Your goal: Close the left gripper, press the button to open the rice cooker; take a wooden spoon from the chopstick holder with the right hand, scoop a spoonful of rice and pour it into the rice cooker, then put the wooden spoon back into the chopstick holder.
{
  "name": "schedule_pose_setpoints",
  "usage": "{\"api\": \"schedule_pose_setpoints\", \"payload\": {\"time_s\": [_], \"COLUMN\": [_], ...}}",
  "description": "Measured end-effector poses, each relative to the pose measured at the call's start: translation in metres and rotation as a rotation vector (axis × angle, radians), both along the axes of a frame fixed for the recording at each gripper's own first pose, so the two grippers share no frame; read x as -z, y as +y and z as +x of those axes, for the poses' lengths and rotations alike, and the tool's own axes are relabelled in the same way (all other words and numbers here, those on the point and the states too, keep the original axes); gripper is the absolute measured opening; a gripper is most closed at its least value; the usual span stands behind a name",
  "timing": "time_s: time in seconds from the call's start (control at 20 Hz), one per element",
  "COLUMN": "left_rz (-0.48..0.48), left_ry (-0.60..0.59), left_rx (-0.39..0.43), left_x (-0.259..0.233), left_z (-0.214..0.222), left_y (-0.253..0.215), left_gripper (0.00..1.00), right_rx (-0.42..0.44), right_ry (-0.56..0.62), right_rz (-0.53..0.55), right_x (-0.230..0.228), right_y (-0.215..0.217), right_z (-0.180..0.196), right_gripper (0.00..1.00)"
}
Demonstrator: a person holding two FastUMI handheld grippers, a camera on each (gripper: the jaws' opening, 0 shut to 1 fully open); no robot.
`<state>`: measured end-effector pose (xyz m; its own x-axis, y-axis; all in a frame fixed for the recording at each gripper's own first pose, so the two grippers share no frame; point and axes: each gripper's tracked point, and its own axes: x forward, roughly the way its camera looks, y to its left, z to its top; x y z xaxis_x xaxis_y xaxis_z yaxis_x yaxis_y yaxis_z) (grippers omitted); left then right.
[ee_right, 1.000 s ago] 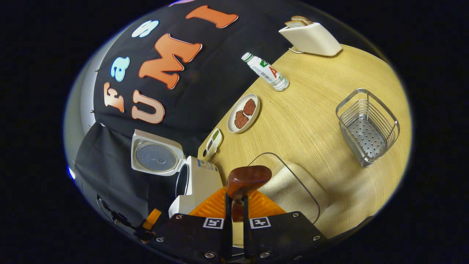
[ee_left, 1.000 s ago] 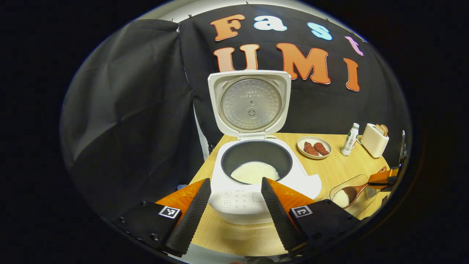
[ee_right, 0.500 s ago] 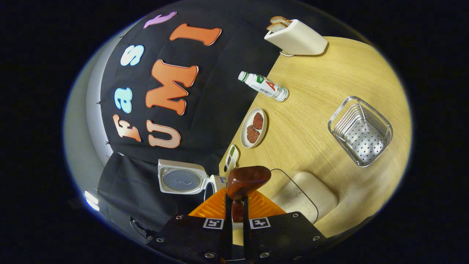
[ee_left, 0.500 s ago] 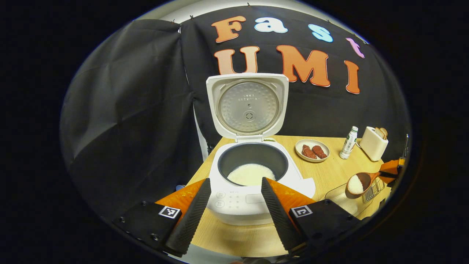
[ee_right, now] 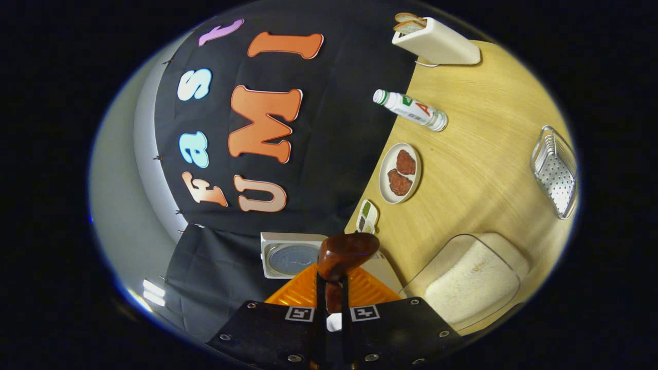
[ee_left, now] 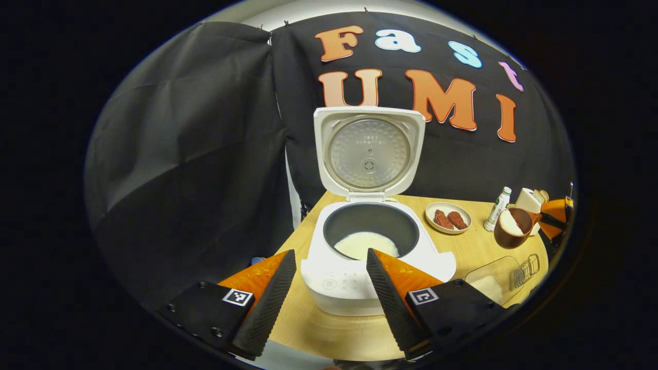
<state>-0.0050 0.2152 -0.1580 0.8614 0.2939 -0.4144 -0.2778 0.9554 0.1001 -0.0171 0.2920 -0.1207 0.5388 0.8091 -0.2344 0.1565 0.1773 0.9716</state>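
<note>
Left gripper view: our left gripper [ee_left: 325, 288] hangs spread before the open rice cooker [ee_left: 372, 252]. At 3 o'clock, right gripper [ee_right: 329, 293] pinches the wooden spoon [ee_left: 511, 227], loaded with rice. Risk: tilting it in transit spills grains on the table [ee_left: 462, 246].

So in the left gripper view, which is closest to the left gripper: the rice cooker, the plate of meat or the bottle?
1. Rice cooker: right in front of the left gripper, lid up.
2. Plate of meat: farther back, to the right.
3. Bottle: farther right still, near the table's back edge.
</note>
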Motion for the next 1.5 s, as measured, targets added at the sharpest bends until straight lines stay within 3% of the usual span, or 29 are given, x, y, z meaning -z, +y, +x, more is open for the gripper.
{"api": "schedule_pose_setpoints", "payload": {"time_s": [0.35, 0.6, 0.8, 0.95, 1.2, 1.5], "left_rz": [0.008, 0.011, 0.001, 0.053, 0.009, 0.03], "left_ry": [-0.022, 0.002, 0.052, 0.064, 0.044, 0.05], "left_rx": [-0.039, -0.054, -0.049, -0.039, -0.078, -0.074], "left_x": [0.0, 0.011, 0.023, 0.022, 0.018, 0.021], "left_z": [-0.008, -0.018, -0.03, -0.033, -0.032, -0.029], "left_y": [0.049, 0.088, 0.107, 0.117, 0.11, 0.115], "left_gripper": [0.93, 0.93, 0.94, 0.93, 0.94, 0.93], "right_rx": [-0.066, -0.077, -0.077, -0.096, -0.135, -0.155], "right_ry": [-0.038, -0.108, -0.211, -0.285, -0.407, -0.526], "right_rz": [0.003, -0.153, -0.3, -0.373, -0.445, -0.5], "right_x": [-0.035, -0.039, -0.047, -0.054, -0.073, -0.09], "right_y": [0.1, 0.153, 0.174, 0.188, 0.212, 0.225], "right_z": [0.017, 0.031, 0.037, 0.041, 0.045, 0.047], "right_gripper": [0.11, 0.11, 0.11, 0.11, 0.11, 0.11]}}
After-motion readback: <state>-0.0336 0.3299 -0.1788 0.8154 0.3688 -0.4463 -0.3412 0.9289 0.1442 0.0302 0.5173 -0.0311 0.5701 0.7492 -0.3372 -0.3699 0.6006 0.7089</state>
